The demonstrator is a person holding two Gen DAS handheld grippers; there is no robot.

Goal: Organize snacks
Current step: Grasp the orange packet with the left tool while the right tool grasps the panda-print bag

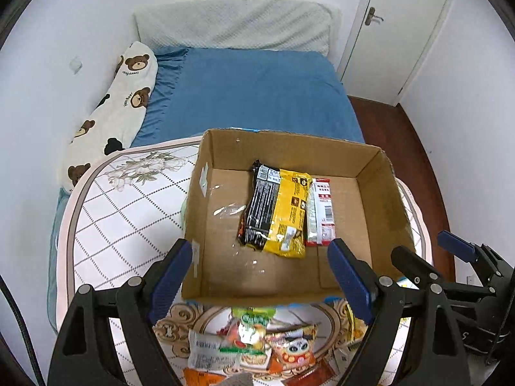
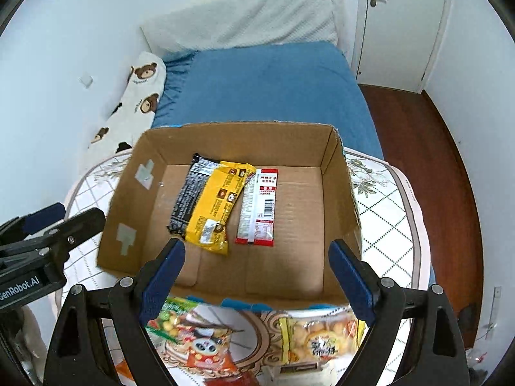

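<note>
An open cardboard box [image 1: 289,148] [image 2: 238,141] stands on a quilted cloth. Inside it lie a black-and-yellow packet [image 1: 273,212] [image 2: 209,206] and, to its right, a red-and-white packet [image 1: 320,212] [image 2: 259,207]. Loose snack packets [image 1: 254,337] lie on the cloth on the near side of the box, among them a green one [image 2: 170,318], a panda one [image 2: 206,350] and a yellow one [image 2: 322,337]. My left gripper [image 1: 260,273] [image 2: 64,218] hovers open and empty over the box's near edge. My right gripper [image 2: 257,276] [image 1: 434,254] is beside it, also open and empty.
The quilted cloth [image 1: 128,212] has a flower print and a brown border. Behind it lie a blue bedspread [image 1: 257,96], a bear-print pillow [image 1: 125,103] and a white pillow [image 1: 231,22]. A white door [image 1: 396,32] and wooden floor [image 2: 418,148] are at the right.
</note>
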